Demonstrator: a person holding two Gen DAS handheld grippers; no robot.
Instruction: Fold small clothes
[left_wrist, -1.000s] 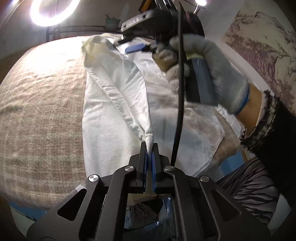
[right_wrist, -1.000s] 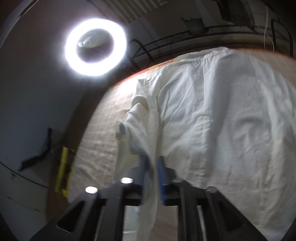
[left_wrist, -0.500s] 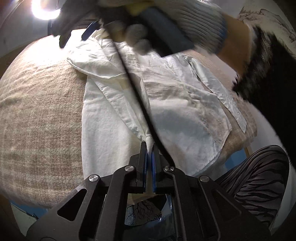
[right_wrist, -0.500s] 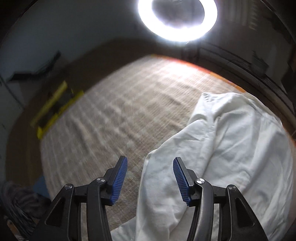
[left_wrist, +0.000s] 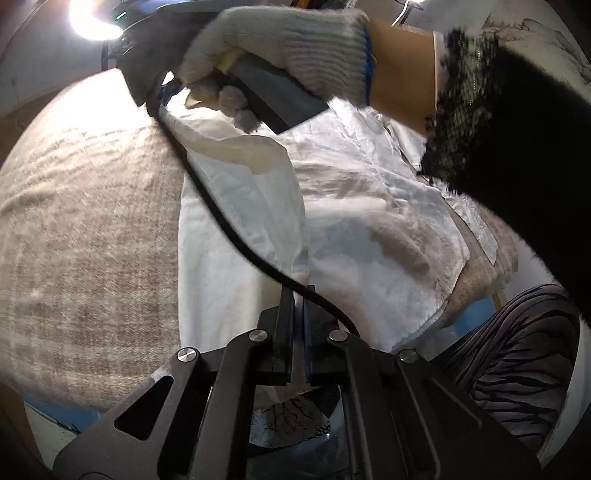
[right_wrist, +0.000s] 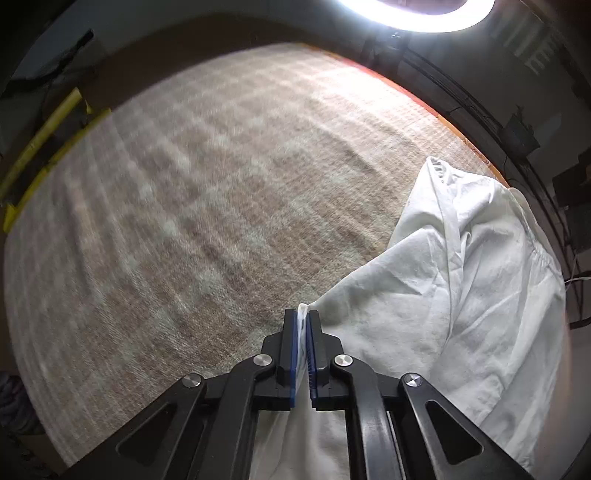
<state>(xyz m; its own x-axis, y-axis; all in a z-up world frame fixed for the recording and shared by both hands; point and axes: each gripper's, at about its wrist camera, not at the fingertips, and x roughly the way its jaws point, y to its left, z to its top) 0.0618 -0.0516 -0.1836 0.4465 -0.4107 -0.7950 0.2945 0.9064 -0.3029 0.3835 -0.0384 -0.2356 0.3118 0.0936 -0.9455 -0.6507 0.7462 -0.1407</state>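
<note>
Left gripper: my left gripper (left_wrist: 298, 295) has its jaws pressed together on a narrow bunch of the white shirt (left_wrist: 351, 221), pinched between the blue pads.

Right gripper: my right gripper (right_wrist: 303, 325) is clamped on a fold of the same shirt (right_wrist: 461, 295); a sliver of white cloth shows between its pads. From the left wrist view I see the gloved right hand (left_wrist: 280, 48) wrapped around that tool's handle, above the far part of the shirt.

Shirt: it lies spread on the checked beige cloth (left_wrist: 85, 229), toward my right side of the surface, with one panel folded over in a long diagonal flap.

Cable: a black cable (left_wrist: 229, 221) runs from the right tool down across the shirt to the left gripper's body.

Containers: I see none in either view; the shirt rests straight on the cloth.

Surroundings: a ring light (right_wrist: 424, 14) glares at the top, and striped fabric (left_wrist: 517, 369) sits at the lower right.
</note>
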